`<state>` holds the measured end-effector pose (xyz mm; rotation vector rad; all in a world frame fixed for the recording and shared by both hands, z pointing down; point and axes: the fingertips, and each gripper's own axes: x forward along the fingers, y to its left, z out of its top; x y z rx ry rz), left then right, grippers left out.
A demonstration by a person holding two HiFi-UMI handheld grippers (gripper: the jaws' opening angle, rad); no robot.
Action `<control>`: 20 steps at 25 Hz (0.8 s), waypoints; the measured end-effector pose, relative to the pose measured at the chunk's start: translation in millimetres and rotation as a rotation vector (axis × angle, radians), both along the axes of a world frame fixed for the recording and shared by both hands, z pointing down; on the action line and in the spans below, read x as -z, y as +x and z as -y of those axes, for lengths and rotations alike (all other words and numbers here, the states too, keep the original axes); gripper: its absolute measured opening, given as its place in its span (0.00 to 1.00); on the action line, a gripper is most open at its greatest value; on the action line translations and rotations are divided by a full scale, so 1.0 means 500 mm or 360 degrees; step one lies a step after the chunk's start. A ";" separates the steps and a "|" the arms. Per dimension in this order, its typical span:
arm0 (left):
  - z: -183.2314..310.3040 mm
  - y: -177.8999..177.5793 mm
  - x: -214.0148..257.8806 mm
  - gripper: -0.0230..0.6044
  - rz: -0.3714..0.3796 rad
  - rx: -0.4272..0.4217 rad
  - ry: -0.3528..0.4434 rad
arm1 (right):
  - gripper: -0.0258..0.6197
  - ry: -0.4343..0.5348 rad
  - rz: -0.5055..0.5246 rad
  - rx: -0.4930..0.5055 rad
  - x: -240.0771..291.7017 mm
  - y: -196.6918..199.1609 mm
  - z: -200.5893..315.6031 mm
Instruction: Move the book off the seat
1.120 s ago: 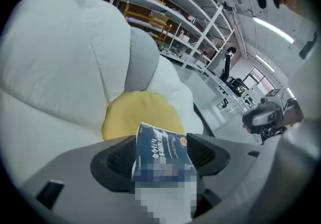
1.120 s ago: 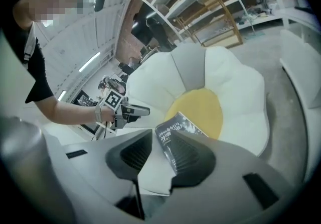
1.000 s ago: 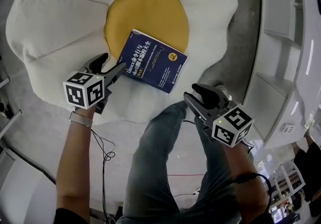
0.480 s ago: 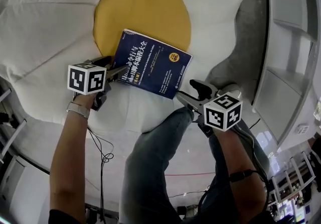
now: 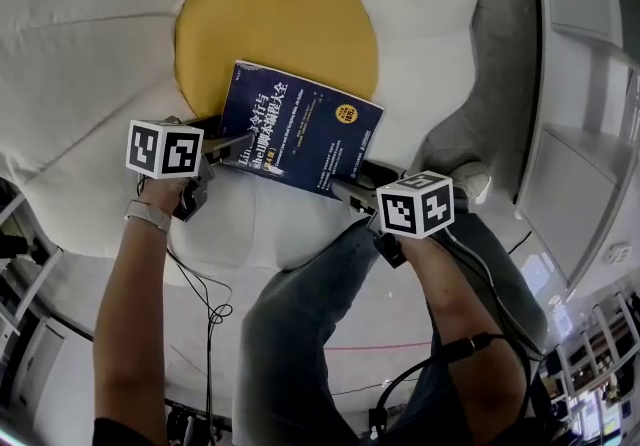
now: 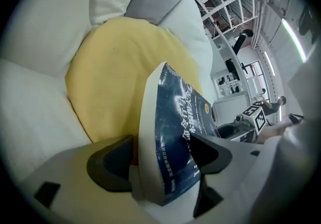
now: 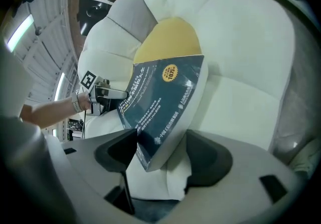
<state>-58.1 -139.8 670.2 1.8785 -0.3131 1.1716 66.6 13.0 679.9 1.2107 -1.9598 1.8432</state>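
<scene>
A thick dark blue book (image 5: 300, 139) lies on the yellow centre (image 5: 270, 24) of a white flower-shaped seat (image 5: 90, 54). My left gripper (image 5: 238, 141) is at the book's left corner; in the left gripper view the book (image 6: 173, 132) stands edge-on between the two pads of that gripper (image 6: 160, 142). My right gripper (image 5: 350, 182) is at the book's near right corner, and in the right gripper view that corner (image 7: 160, 102) sits inside its gap (image 7: 161, 140). Both pairs of jaws have just been opening and stand wide round the book without squeezing it.
The person's legs in jeans (image 5: 300, 334) are right in front of the seat. A thin cable (image 5: 210, 304) lies on the floor at the left. White shelving (image 5: 590, 114) runs along the right side, past a grey strip of floor (image 5: 500, 84).
Both grippers came down onto the book. The right one moved up and left from beside the knee to the book's near corner and opened wider. The left one slid over the left corner.
</scene>
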 end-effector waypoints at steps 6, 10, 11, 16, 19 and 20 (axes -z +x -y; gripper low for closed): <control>-0.002 0.004 -0.009 0.58 -0.0010 -0.0006 0.0003 | 0.49 -0.0078 0.0062 -0.0018 -0.025 -0.004 0.018; -0.003 0.004 -0.013 0.57 -0.0012 -0.0005 0.0012 | 0.50 -0.0155 0.0088 -0.0030 -0.039 -0.007 0.022; -0.003 0.004 -0.014 0.57 -0.0009 0.0000 0.0008 | 0.50 -0.0181 0.0102 -0.0060 -0.042 -0.006 0.023; -0.003 0.005 -0.012 0.58 -0.0013 0.0015 -0.0017 | 0.51 -0.0341 0.0217 -0.0313 -0.043 0.004 0.035; -0.004 0.006 -0.013 0.58 -0.0013 0.0015 -0.0016 | 0.52 -0.0338 0.0275 -0.0375 -0.048 0.004 0.039; -0.004 0.007 -0.013 0.58 -0.0013 0.0015 -0.0011 | 0.52 -0.0323 0.0288 -0.0372 -0.050 0.002 0.041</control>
